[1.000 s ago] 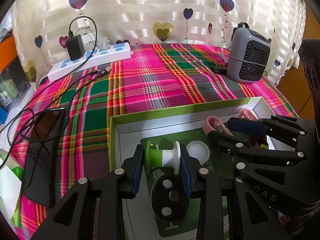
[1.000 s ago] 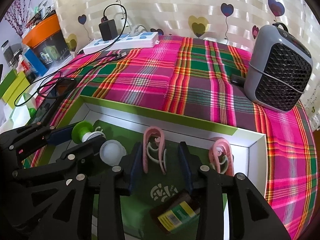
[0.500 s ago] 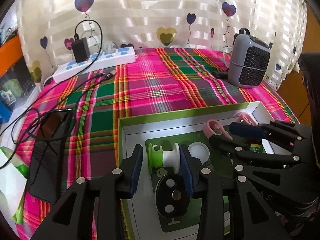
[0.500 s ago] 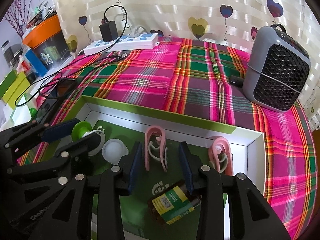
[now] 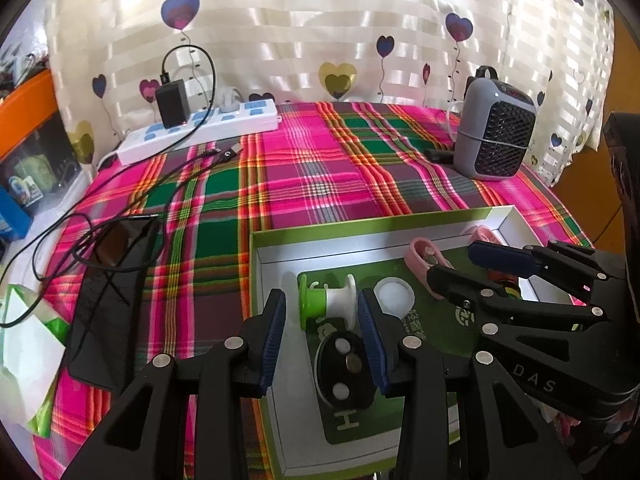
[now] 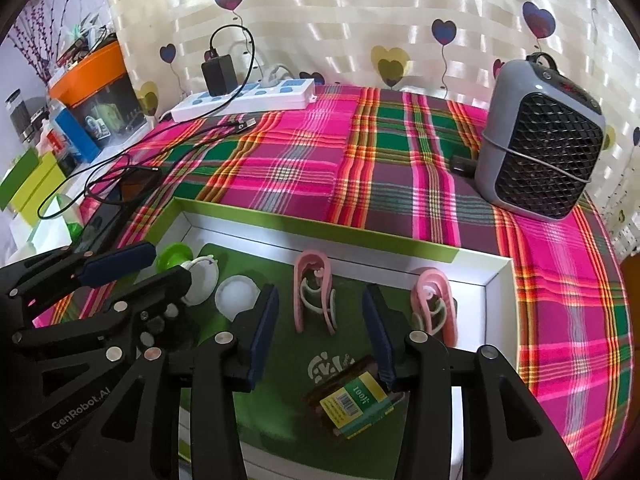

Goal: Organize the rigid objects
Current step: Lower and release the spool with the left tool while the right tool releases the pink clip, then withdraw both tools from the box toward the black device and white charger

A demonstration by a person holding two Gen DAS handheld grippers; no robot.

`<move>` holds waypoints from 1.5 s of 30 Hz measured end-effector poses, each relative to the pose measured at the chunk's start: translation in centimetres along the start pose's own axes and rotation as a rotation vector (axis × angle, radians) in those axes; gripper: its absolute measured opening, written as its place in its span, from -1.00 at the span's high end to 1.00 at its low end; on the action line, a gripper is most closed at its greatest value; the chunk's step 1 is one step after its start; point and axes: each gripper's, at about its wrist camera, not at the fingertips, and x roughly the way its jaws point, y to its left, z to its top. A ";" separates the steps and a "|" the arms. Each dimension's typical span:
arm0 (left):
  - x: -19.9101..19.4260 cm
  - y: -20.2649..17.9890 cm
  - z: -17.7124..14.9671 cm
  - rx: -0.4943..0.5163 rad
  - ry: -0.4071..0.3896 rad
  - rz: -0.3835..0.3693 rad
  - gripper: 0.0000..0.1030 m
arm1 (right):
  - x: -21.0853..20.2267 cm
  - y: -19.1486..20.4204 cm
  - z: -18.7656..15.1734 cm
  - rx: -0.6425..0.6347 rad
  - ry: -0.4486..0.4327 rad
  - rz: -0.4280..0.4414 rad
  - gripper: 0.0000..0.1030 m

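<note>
A shallow green-and-white box (image 5: 360,226) (image 6: 304,228) lies on the plaid cloth. In it are a green-and-white spool (image 5: 326,307) (image 6: 176,262), a white round cap (image 5: 394,295) (image 6: 237,296), a black oval piece (image 5: 344,372), two pink clips (image 6: 314,300) (image 6: 434,304) and a small brown bottle with a green label (image 6: 352,398). My left gripper (image 5: 322,316) is open above the box, its jaws either side of the spool. My right gripper (image 6: 320,320) is open, its jaws either side of the left pink clip. Each gripper shows in the other's view.
A grey heater (image 5: 494,132) (image 6: 542,140) stands at the back right. A white power strip with a black charger (image 5: 200,128) (image 6: 244,98) lies at the back left. Cables and a black phone (image 5: 108,300) lie left of the box. Storage bins (image 6: 88,92) stand at far left.
Both grippers have risen and drawn back a little, so the box contents sit lower and farther in view. Both stay open and empty.
</note>
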 end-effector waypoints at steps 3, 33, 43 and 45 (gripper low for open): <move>-0.6 0.0 -0.2 -0.001 -0.003 0.004 0.29 | -0.6 -0.1 -0.2 0.014 -0.009 -0.002 0.13; -7.6 -0.2 -5.1 -0.007 -0.074 0.013 0.29 | -8.1 0.7 -5.3 0.056 -0.138 -0.020 0.13; -8.4 0.1 -7.1 -0.018 -0.066 0.004 0.29 | -9.7 0.8 -7.6 0.054 -0.161 -0.057 0.13; -8.6 0.4 -7.6 -0.027 -0.068 0.004 0.29 | -9.9 0.7 -7.9 0.053 -0.161 -0.060 0.13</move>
